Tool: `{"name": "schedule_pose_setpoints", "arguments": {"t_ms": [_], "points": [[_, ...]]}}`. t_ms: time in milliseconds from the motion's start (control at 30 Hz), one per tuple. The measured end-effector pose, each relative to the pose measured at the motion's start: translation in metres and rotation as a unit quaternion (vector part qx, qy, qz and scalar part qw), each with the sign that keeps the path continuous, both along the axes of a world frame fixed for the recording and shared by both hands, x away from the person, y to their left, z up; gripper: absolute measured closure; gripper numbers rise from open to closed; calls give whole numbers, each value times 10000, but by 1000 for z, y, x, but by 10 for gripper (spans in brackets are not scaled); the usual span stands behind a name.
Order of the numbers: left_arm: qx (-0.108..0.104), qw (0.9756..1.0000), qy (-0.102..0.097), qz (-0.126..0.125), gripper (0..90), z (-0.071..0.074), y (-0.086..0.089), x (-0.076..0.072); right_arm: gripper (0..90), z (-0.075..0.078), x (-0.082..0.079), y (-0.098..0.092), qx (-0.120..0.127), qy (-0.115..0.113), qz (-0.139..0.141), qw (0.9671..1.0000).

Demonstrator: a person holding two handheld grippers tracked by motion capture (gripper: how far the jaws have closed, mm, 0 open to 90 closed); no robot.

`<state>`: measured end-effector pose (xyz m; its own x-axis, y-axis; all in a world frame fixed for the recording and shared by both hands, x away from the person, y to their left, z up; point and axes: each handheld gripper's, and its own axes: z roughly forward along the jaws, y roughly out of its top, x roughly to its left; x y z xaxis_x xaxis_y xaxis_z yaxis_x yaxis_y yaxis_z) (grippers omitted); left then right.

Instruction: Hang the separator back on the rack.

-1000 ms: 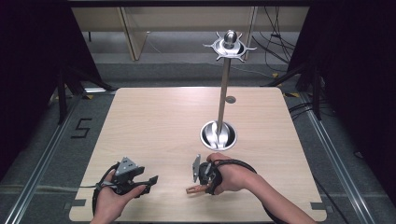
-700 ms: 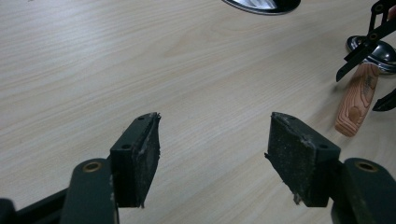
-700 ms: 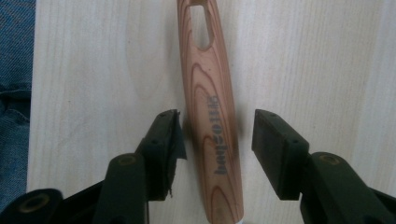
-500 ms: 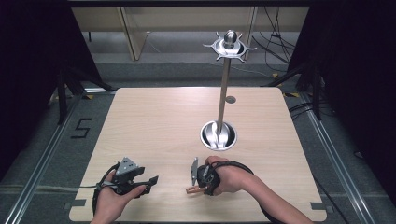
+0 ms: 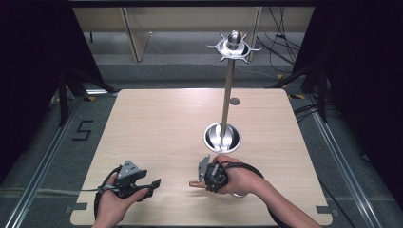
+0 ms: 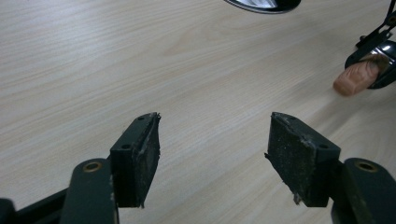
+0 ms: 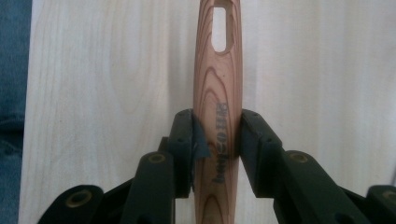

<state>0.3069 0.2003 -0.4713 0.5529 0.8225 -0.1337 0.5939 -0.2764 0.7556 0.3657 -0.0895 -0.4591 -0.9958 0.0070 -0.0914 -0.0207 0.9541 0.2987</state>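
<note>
The right tool [image 7: 217, 140], whose jaws have just been closing, now pinches the wooden handle [image 7: 218, 93] lying on the surface [image 5: 157, 123] at its near edge, right of centre, whereas a second earlier they stood wide; the left tool [image 6: 212, 149] stays spread, holding nothing.

- Left gripper [image 5: 153, 184] low at the near table edge, jaws wide apart, gripping nothing.
- Right gripper [image 7: 217, 135] pointing left, jaws just closed, pads pressing the wooden handle [image 7: 218, 93].
</note>
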Motion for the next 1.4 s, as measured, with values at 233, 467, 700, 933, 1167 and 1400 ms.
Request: {"name": "schedule_pose_setpoints", "arguments": {"t_ms": [233, 467, 700, 933, 1167, 1400], "points": [[21, 10000, 2, 4, 334, -1, 0, 0, 685, 16, 2, -23, 495, -66, -852, 9951], [-2, 10000, 15, 65, 334, -2, 0, 0, 686, 27, 5, -46, 1443, -212, -1249, 9814], [23, 10000, 18, 19, 334, -1, 0, 0, 687, 41, 10, -64, 2057, -326, -1654, 9640], [32, 10000, 16, 14, 334, -1, 0, 0, 688, 55, 16, -75, 2600, -417, -2150, 9404], [42, 10000, 17, 2, 334, -1, 0, 0, 688, 66, 15, -77, 2805, -554, -2301, 9302], [36, 10000, -7, 15, 335, -1, 0, 0, 688, 81, 11, -80, 3076, -750, -2633, 9113]]}}
